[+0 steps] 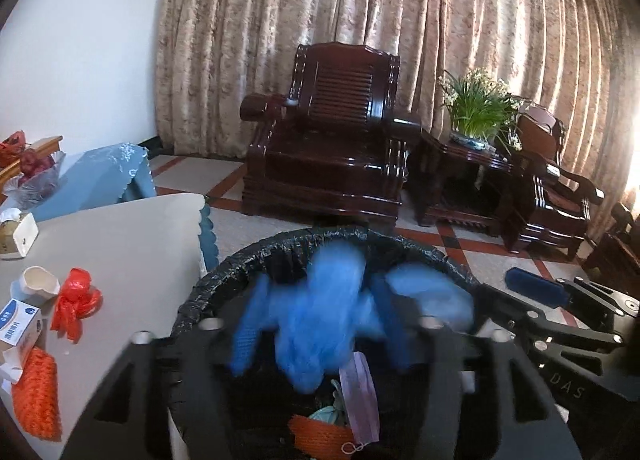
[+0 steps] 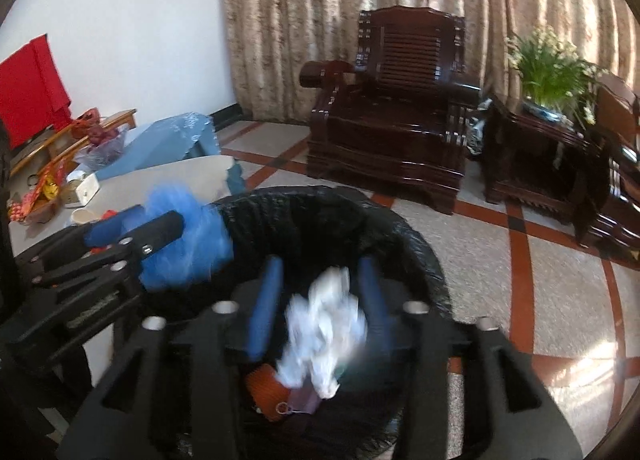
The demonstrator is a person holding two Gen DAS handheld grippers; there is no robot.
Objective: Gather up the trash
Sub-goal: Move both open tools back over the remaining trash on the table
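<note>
A bin lined with a black bag (image 1: 256, 256) (image 2: 404, 232) stands beside the table. My left gripper (image 1: 320, 316) is over it, open, with a blurred blue net (image 1: 320, 324) between its fingers, dropping. The net also shows in the right wrist view (image 2: 188, 244). My right gripper (image 2: 320, 296) is open over the bin, and blurred white crumpled paper (image 2: 324, 336) falls between its blue pads (image 2: 264, 312). Orange mesh (image 1: 320, 436) and a purple mask (image 1: 360, 400) lie inside the bin.
The grey table (image 1: 132, 244) on the left holds a red plastic bag (image 1: 76, 300), an orange net (image 1: 36, 396), a broken cup (image 1: 38, 282), a blue-white box (image 1: 20, 324) and a tissue box (image 1: 16, 236). Dark wooden armchairs (image 1: 332, 140) and a plant (image 1: 480, 108) stand beyond.
</note>
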